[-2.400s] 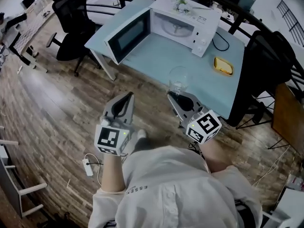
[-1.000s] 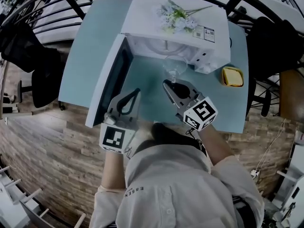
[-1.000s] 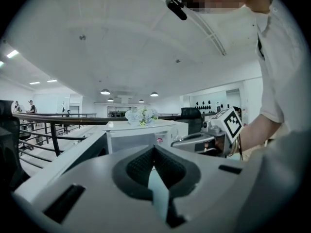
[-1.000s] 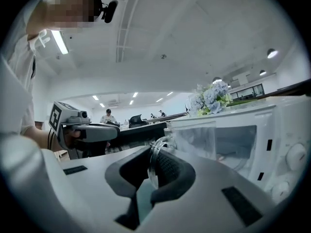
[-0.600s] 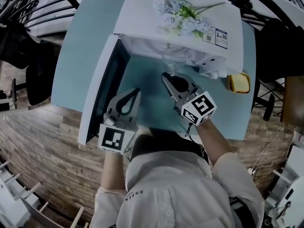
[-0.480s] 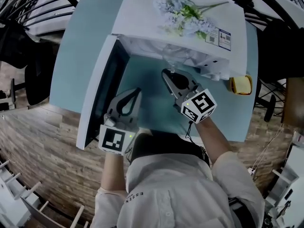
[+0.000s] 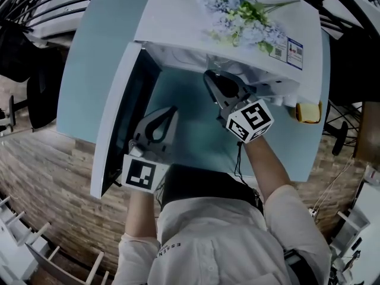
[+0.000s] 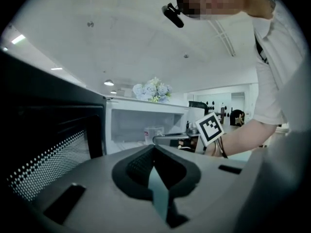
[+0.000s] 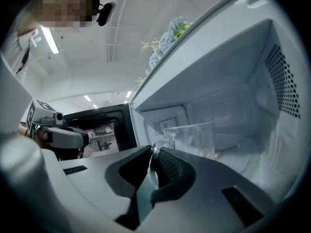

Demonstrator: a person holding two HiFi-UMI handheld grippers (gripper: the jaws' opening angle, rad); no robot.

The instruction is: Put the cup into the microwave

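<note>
Right gripper: jaws clamp the clear cup, which is inside the microwave cavity. Left gripper: jaws pressed together with nothing between them, beside the open door. Flowers lie on top of the microwave, which stands on the surface.

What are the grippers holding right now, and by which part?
The right gripper pinches the clear cup by its near side wall, with the cup inside the microwave. The left gripper is shut and empty.
</note>
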